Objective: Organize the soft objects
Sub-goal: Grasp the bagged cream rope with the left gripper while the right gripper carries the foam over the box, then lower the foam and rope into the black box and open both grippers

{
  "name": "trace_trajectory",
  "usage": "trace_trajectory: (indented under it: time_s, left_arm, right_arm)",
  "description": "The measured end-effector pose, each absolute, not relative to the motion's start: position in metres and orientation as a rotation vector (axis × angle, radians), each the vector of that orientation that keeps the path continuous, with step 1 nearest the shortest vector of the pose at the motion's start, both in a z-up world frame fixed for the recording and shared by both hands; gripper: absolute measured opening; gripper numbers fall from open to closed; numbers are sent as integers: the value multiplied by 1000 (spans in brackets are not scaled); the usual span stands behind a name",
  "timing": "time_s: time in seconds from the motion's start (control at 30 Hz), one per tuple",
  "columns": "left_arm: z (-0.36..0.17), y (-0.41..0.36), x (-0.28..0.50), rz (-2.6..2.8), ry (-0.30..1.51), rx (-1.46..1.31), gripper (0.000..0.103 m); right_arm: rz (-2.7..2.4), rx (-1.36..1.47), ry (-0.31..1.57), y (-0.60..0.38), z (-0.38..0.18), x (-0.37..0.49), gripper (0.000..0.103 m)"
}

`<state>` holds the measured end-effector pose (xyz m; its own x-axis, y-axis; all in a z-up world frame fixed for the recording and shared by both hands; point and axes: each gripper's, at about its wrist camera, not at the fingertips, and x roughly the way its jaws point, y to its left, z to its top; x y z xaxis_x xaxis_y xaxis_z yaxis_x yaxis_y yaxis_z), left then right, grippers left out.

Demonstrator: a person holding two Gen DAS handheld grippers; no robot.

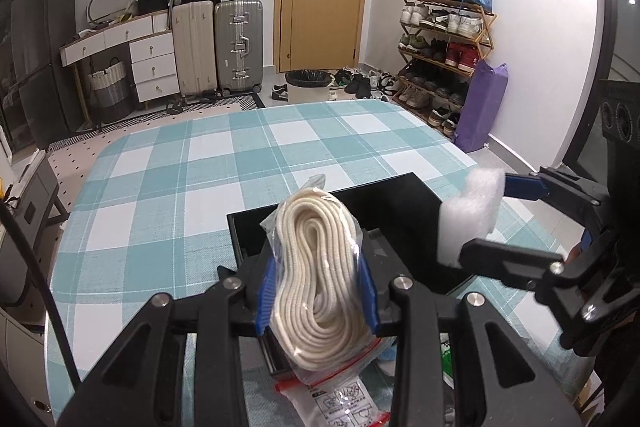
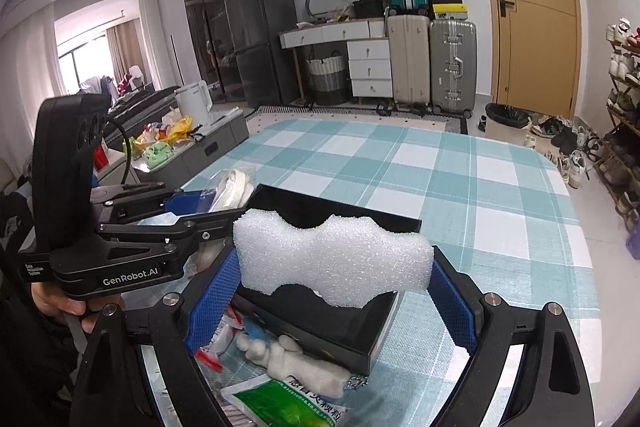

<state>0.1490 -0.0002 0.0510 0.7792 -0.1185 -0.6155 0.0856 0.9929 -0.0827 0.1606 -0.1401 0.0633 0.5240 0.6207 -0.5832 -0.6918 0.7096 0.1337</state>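
Left fingers (image 1: 269,289) pinch bagged rope (image 1: 316,267), right fingers (image 2: 214,291) pinch foam (image 2: 332,259), over black box (image 1: 400,211).

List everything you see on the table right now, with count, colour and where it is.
Bagged rope coil: one, cream, in left gripper above box.
Foam block: one, white, in right gripper above box.
Box: one, black, open, on table.
Tablecloth: one, teal and white check, covering table.
Green packet: one, near edge beside box.
White soft item: one, in front of box.
Left gripper: black, blue pads.
Right gripper: black, blue pads.
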Motion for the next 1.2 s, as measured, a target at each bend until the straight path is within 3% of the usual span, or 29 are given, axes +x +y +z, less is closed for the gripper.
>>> trace_trajectory:
  time_s: [1.0,1.1,1.2]
  left_arm:
    - [40,-3,173,-157,692,-83,35]
    - [40,0,174,-153,697,-95,38]
    - [38,2,176,-145,713,-102,47]
  right_arm:
    - [793,-244,668,-122,35,182,91]
    - [794,-255,667,-120,34,183,92]
    - [801,-271,668,-118,33,182,96]
